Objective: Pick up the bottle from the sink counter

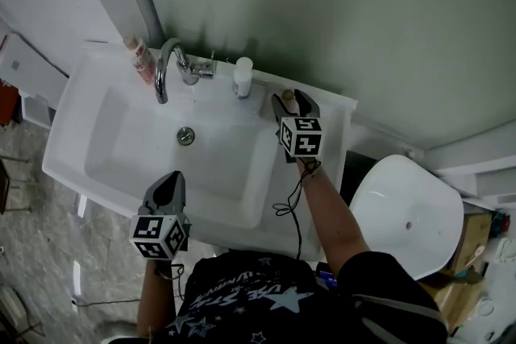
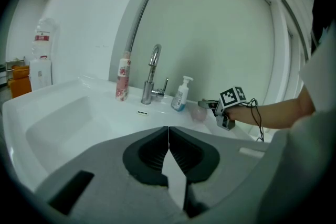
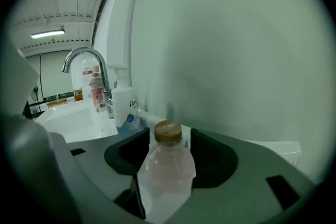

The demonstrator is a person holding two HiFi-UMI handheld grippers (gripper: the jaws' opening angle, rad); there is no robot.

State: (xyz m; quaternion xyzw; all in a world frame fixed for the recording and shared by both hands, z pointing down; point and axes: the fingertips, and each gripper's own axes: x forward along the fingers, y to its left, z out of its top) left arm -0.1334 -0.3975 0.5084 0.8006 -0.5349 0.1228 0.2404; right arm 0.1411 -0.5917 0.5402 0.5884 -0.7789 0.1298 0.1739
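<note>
A small clear bottle [image 3: 167, 165] of pinkish liquid with a brown cap stands upright on the white counter at the sink's back right corner. In the head view only its cap [image 1: 286, 95] shows between the fingers. My right gripper [image 1: 289, 101] holds it from the front, with both dark pads against the bottle's sides; the left gripper view shows that gripper [image 2: 210, 105] around the bottle [image 2: 198, 113]. My left gripper [image 1: 168, 183] hangs over the sink's front rim, jaws shut together with nothing in them [image 2: 168, 134].
A white pump soap dispenser [image 1: 243, 76] stands just left of the bottle, then the chrome faucet [image 1: 165, 64] and a pink tube [image 1: 141, 59]. The wall rises right behind the counter. The basin [image 1: 97, 133] has a drain [image 1: 186, 135]. A white toilet lid [image 1: 407, 213] is to the right.
</note>
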